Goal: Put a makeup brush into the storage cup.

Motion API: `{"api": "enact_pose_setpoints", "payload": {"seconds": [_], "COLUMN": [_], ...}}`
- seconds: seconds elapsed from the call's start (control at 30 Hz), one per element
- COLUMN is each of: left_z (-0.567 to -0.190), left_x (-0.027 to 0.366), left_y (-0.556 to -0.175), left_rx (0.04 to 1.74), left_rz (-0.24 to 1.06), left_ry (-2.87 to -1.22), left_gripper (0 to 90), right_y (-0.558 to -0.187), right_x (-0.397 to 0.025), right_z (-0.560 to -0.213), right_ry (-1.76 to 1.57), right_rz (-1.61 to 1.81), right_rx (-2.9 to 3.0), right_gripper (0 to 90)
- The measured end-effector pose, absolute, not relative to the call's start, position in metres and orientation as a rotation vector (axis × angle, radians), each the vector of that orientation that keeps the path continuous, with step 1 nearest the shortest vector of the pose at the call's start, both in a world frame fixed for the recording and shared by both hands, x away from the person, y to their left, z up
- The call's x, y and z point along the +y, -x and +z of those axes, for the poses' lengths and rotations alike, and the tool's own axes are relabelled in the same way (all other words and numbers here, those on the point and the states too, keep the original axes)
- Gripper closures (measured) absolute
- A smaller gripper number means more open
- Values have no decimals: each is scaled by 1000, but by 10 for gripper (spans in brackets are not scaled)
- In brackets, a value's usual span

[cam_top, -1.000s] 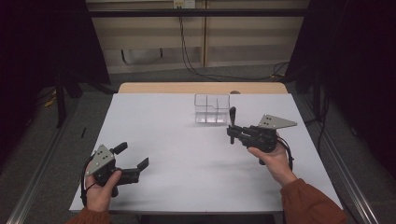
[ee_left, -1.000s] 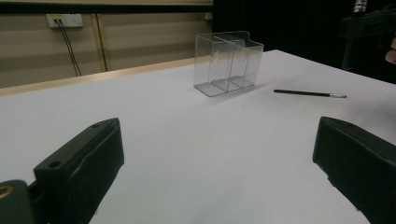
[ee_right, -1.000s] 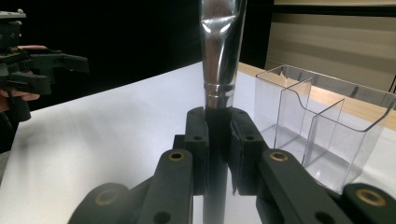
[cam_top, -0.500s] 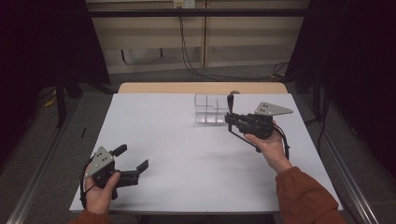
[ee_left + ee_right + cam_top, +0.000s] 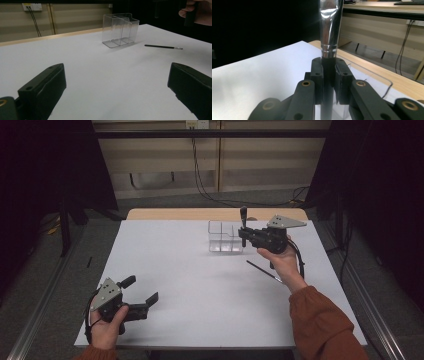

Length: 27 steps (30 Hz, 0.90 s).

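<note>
Your right gripper (image 5: pixel 243 231) squeezes a brush (image 5: pixel 243 219) upright over the clear holder (image 5: pixel 225 238), at 1 o'clock on the tabletop (image 5: pixel 200 285). Lower it crooked and it may tip the holder. Your left gripper (image 5: pixel 142 295) stays wide open.

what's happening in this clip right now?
A person works at a white table with a gripper in each hand. The right gripper is shut on a makeup brush, held upright at the clear divided organizer, apparently about to drop it into a compartment. A second, thinner brush lies flat on the table near that hand. The left gripper sits open and idle at the near left corner.
</note>
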<state>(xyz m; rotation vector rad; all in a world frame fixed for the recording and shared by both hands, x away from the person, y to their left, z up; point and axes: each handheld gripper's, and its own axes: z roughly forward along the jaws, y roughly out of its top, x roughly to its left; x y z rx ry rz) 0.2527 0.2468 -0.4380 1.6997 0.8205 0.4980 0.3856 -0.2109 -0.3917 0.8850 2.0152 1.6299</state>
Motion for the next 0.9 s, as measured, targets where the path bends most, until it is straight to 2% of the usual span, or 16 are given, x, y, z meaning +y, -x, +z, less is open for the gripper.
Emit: {"api": "enact_pose_setpoints", "payload": {"seconds": [0.9], "left_z": [-436], "left_x": [244], "left_y": [-251], "left_rx": [792], "left_rz": [515], "left_ry": [-1705], "left_gripper": [22], "right_y": [-439], "right_x": [-185], "right_z": [-393], "right_ry": [-950], "right_rz": [1545], "right_rx": [1961], "right_gripper": [803]}}
